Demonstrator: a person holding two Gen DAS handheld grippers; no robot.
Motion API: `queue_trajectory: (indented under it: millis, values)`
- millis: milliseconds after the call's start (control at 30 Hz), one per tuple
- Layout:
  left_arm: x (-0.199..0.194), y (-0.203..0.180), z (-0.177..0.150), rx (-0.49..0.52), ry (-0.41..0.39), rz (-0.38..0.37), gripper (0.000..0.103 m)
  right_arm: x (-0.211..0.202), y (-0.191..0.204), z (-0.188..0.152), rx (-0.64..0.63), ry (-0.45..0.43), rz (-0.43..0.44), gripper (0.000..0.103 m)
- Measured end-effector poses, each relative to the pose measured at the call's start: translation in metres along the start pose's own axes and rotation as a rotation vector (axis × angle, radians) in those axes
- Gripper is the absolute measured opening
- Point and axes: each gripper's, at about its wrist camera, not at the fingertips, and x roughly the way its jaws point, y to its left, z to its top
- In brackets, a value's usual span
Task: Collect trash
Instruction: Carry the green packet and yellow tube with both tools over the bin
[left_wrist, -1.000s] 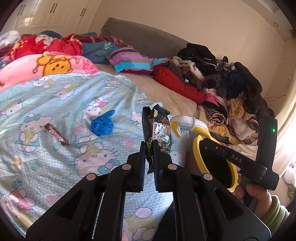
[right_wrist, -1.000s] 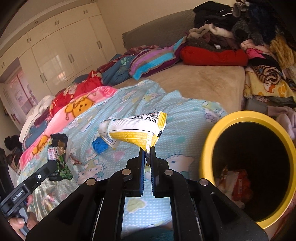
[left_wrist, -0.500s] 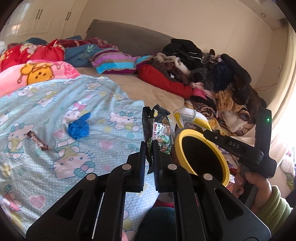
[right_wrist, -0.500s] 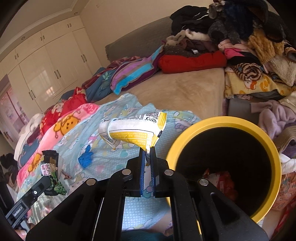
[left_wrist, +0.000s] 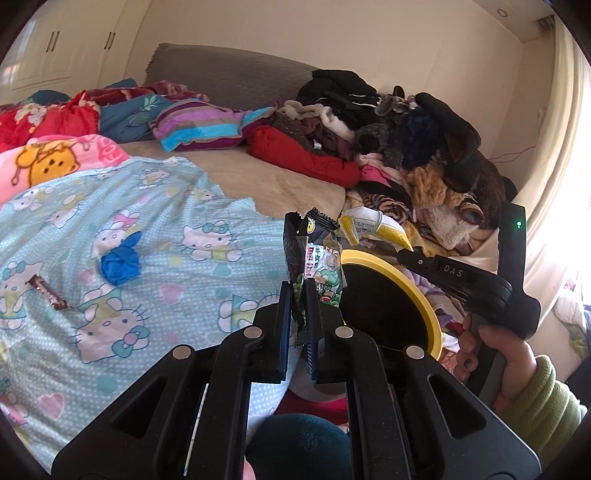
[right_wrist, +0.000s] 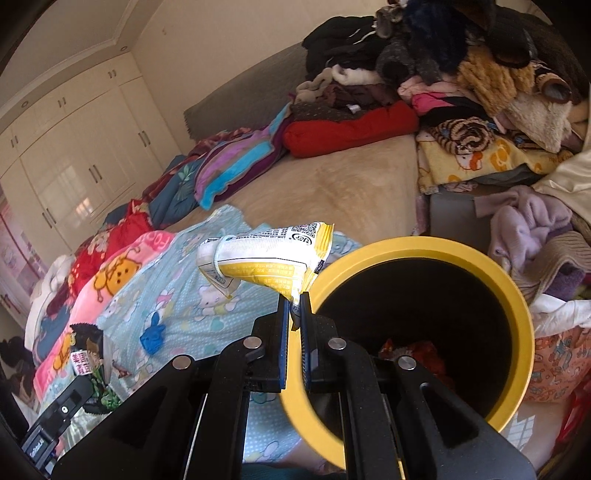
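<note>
Bin (right_wrist: 517, 291) lies just right of the right gripper (right_wrist: 293, 314), whose fingers pinch the yellow packet (right_wrist: 266, 258) by a corner, its length running left, away from the rim. The left gripper (left_wrist: 297, 299) clamps an upright dark wrapper (left_wrist: 314, 258) near the bin's left edge. The bin's base is hidden.

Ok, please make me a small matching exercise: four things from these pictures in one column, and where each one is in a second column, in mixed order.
Things:
1. dark snack packet
2. yellow and white packet
3. blue crumpled scrap
4. red wrappers

Places:
A. inside the yellow-rimmed bin
B. lying on the cartoon-cat bedsheet
C. pinched in the left gripper
D. pinched in the right gripper

Pairs: 1-C, 2-D, 3-B, 4-A
</note>
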Motion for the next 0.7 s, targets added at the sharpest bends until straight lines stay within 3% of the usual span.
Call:
queue_trajectory:
  millis: [133,700]
  values:
    - [0.003,-0.008,0.000,0.012,0.005,-0.010,0.004,-0.005,-0.019,0.005,0.062,-0.008,0.007,0.006]
    - [0.033,-0.048,-0.008,0.099,0.051,-0.069,0.004,-0.019,-0.087,0.007,0.155,-0.051,-0.131,0.006]
